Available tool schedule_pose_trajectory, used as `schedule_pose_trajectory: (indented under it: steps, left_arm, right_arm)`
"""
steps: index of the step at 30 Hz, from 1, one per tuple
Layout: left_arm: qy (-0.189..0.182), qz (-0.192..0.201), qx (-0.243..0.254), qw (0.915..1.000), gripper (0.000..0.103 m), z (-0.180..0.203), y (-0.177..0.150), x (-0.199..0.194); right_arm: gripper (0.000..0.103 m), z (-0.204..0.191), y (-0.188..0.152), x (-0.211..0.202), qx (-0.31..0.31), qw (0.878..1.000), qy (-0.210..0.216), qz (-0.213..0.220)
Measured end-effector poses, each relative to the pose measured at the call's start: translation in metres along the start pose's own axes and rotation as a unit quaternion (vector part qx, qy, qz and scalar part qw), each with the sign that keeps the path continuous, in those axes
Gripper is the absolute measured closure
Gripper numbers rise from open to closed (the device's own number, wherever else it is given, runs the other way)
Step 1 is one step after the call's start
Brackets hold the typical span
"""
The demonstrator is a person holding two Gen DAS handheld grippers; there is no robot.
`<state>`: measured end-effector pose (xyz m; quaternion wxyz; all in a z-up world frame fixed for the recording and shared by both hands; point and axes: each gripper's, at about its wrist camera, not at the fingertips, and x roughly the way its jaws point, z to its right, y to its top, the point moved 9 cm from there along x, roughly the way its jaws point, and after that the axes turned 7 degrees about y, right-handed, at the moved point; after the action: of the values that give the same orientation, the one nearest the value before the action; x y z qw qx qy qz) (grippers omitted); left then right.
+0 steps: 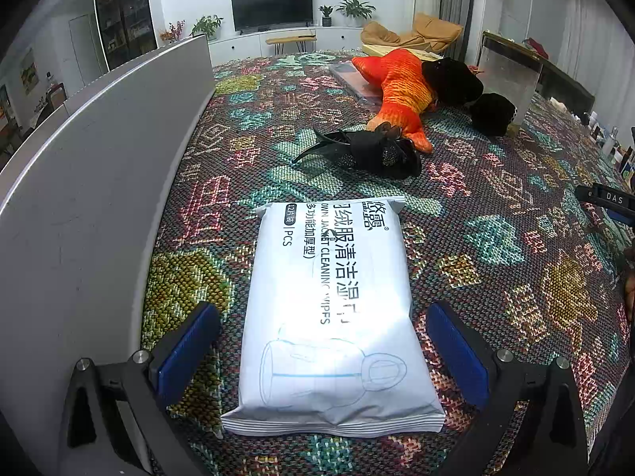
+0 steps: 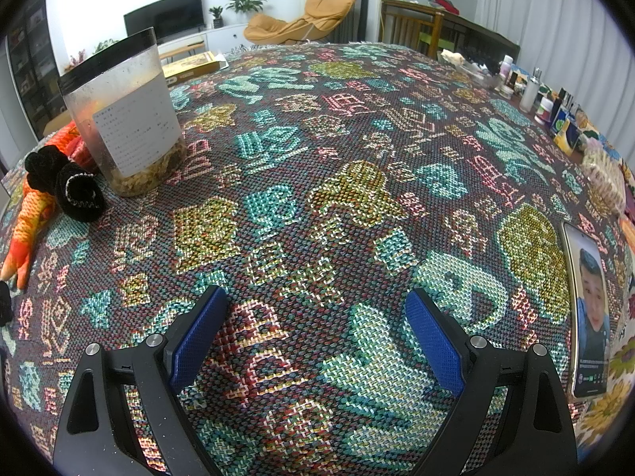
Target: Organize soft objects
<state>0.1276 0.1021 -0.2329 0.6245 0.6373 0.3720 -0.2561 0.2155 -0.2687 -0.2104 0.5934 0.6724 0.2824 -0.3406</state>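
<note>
A white pack of cleaning wipes lies flat on the patterned tablecloth, between the blue pads of my left gripper, which is open and not touching it. Beyond it lie a black bow hair clip, an orange plush fish and two black fuzzy pieces. In the right wrist view my right gripper stands open over bare cloth with nothing between its fingers. The orange plush and the black fuzzy pieces sit at the far left there.
A grey board stands upright along the left. A clear canister with dry contents stands beside the plush. A phone lies at the right edge, with bottles and small boxes along the far right. A flat box lies at the back.
</note>
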Motion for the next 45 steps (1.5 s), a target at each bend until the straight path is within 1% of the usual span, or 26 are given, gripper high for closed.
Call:
schedule_pose_trajectory:
  steps: [30, 37, 39, 40, 42, 43, 44, 45]
  left_arm:
    - [-0.001, 0.001, 0.000, 1.0000, 0.000, 0.000, 0.000, 0.000]
    - [-0.001, 0.001, 0.000, 1.0000, 0.000, 0.000, 0.000, 0.000]
    - [-0.001, 0.001, 0.000, 1.0000, 0.000, 0.000, 0.000, 0.000]
    - [-0.001, 0.001, 0.000, 1.0000, 0.000, 0.000, -0.001, 0.000]
    - [-0.001, 0.002, 0.000, 1.0000, 0.000, 0.000, 0.000, 0.000]
    - [-0.001, 0.002, 0.000, 1.0000, 0.000, 0.000, 0.000, 0.000]
    - [-0.001, 0.002, 0.000, 1.0000, 0.000, 0.000, 0.000, 0.000]
    - [-0.001, 0.002, 0.000, 1.0000, 0.000, 0.001, 0.000, 0.000]
  right_arm:
    - [0.010, 0.000, 0.000, 0.001, 0.000, 1.000, 0.001, 0.000]
    - [0.009, 0.000, 0.000, 0.001, 0.003, 1.000, 0.006, -0.002]
    - [0.009, -0.003, 0.000, -0.001, -0.005, 1.000, 0.016, -0.006]
    - [0.010, -0.009, 0.000, -0.004, -0.012, 1.000, 0.027, -0.001]
    - [0.010, -0.028, 0.001, -0.016, -0.024, 0.997, 0.069, 0.021]
    - [0.010, -0.045, 0.002, -0.023, -0.035, 0.994, 0.099, 0.032]
    - [0.011, -0.071, 0.005, -0.031, -0.060, 0.989, 0.128, 0.040]
    - [0.011, -0.085, 0.007, -0.035, -0.078, 0.987, 0.132, 0.045]
